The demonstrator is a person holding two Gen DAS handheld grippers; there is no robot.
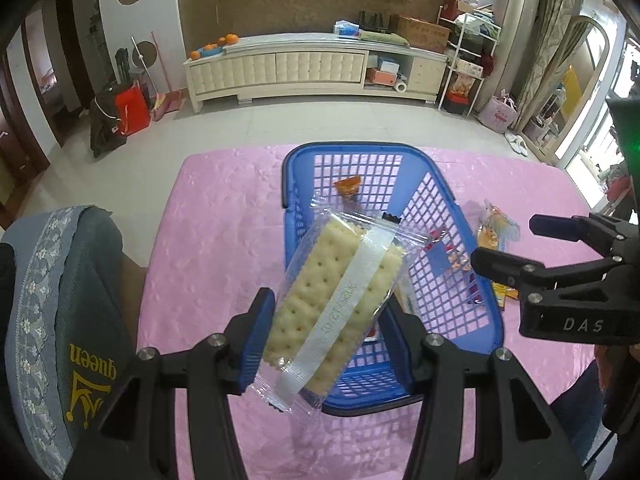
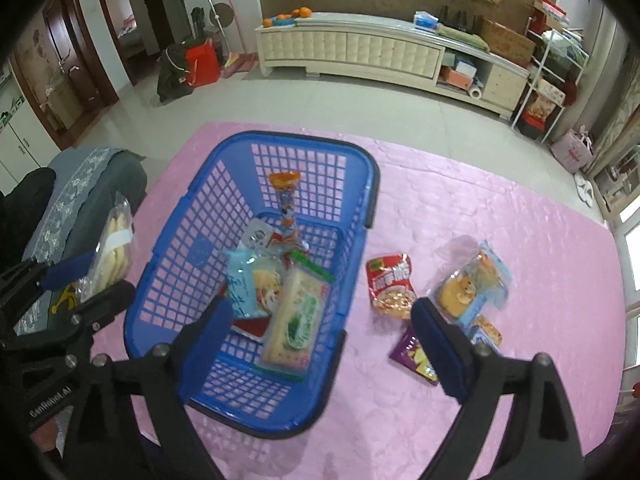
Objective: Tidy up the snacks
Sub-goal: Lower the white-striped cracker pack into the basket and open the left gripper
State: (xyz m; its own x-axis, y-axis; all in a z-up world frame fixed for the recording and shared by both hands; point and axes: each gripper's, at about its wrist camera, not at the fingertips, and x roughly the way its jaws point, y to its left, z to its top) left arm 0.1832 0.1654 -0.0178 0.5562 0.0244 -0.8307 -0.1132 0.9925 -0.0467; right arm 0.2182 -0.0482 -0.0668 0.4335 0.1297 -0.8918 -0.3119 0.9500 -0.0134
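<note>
The clear cracker pack (image 1: 336,300) is pinched by the left gripper (image 1: 326,344), tilted down above the blue basket (image 1: 476,312) on the pink tablecloth (image 2: 500,208). The right gripper (image 2: 320,344) is angled down over the basket, jaws spread, nothing between them. The green cracker pack (image 2: 296,320) is seen lying inside.

Both cameras sit just behind their own fingers and look steeply down and forward over the pink worktop (image 1: 224,248) toward the far wall with the long cream cabinet (image 1: 316,68). The left wrist view rides on the left gripper (image 1: 326,344), close above the near end of the blue basket (image 1: 486,320), and catches the right gripper (image 1: 504,246) entering from its right edge. The right wrist view rides on the right gripper (image 2: 324,332), close over the basket (image 2: 168,312), with the left gripper (image 2: 90,278) at its left edge. Both share the basket, the worktop, the cabinet (image 2: 352,52) and the tiled floor (image 1: 320,124).
</note>
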